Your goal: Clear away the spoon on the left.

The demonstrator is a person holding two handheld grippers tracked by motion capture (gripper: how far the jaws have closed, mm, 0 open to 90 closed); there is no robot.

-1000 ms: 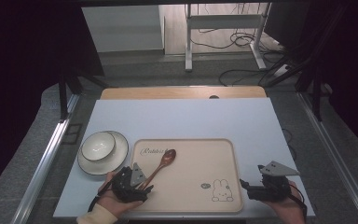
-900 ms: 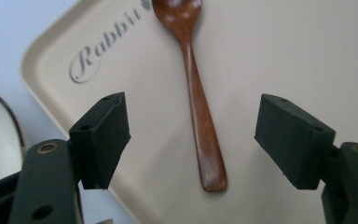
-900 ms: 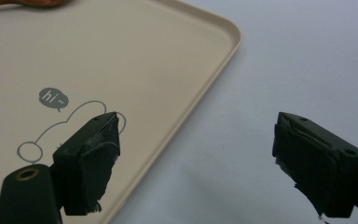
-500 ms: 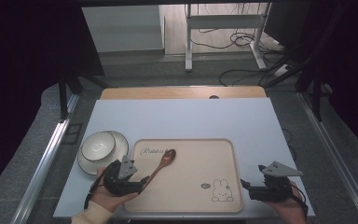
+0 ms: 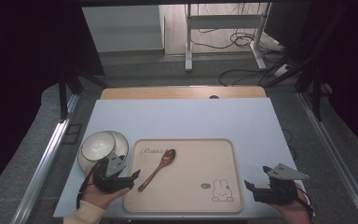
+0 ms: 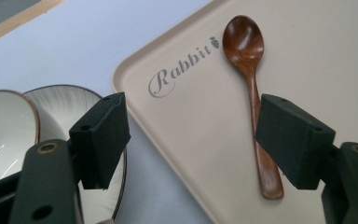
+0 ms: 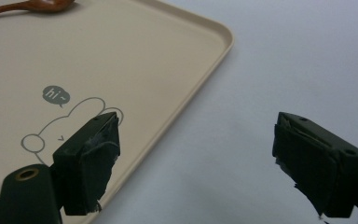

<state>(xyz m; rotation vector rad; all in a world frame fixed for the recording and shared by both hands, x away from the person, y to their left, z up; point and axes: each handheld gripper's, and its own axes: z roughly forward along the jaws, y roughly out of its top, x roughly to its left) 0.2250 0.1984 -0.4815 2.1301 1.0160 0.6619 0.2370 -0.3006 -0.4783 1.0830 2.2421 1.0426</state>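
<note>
A brown wooden spoon (image 5: 157,169) lies slantwise on the left part of a beige tray (image 5: 205,158) printed with "Rabbit" and a bunny. My left gripper (image 5: 133,179) is held at the tray's left edge, open, with nothing in it. In the left gripper view the spoon (image 6: 251,84) lies just inside the right jaw of the gripper (image 6: 198,137), its handle end passing under that jaw. My right gripper (image 5: 255,177) rests open beyond the tray's right edge. In its own view the right gripper (image 7: 200,161) straddles the rim of the tray (image 7: 200,74) over bare table.
A white bowl (image 5: 97,143) sits on a striped plate (image 5: 120,142) to the left of the tray, just behind my left hand. The pale blue tabletop (image 5: 182,119) extends behind the tray to a wooden strip (image 5: 182,92). Cables and a metal stand are on the floor beyond.
My left gripper has drawn back to the left, away from the spoon's handle. The spoon lies where it was on the tray. The right gripper has stayed put.
</note>
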